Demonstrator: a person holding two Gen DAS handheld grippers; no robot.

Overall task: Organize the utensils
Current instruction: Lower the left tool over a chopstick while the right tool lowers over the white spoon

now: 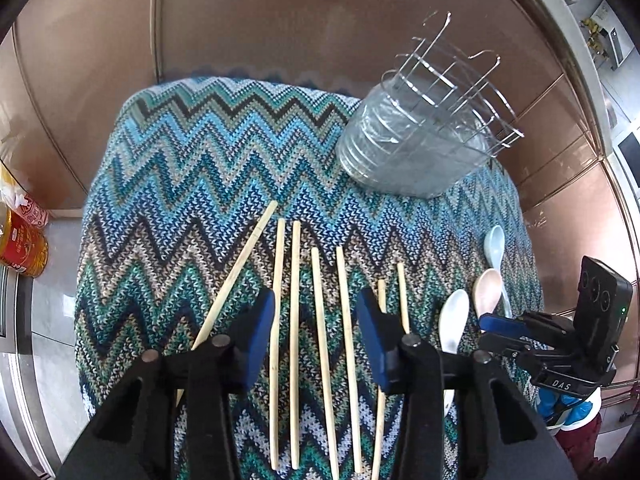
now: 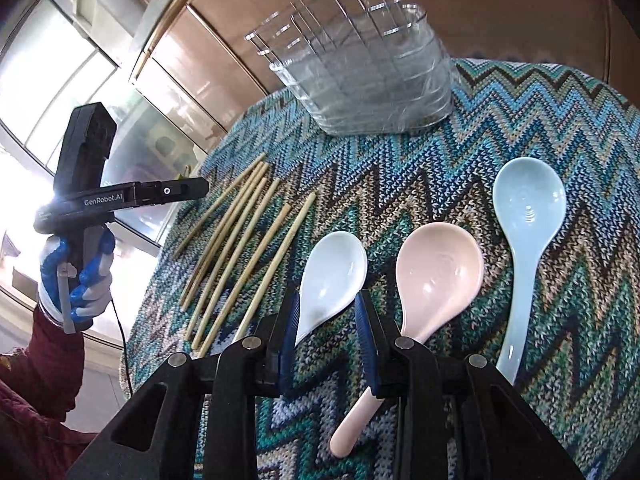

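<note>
Thin pale wooden chopsticks (image 1: 295, 280) lie in row on zigzag knit cloth (image 1: 180, 168), below left gripper (image 1: 316, 320), jaws wide apart, holding nothing. Light, stiff, roll easily; pinch at middle. Right gripper (image 2: 328, 320) also gaping, over white ceramic spoon (image 2: 332, 276): smooth, slippery, breakable. Clear plastic holder with wire rack (image 1: 416, 140) stands far back.

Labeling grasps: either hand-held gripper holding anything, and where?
Nothing held. Left hand-held gripper open above chopsticks; right hand-held gripper open around white spoon.

Home dining corner, knitted zigzag cloth (image 1: 208, 168), oil bottle (image 1: 22, 246), glazed cabinets (image 2: 80, 80)
</note>
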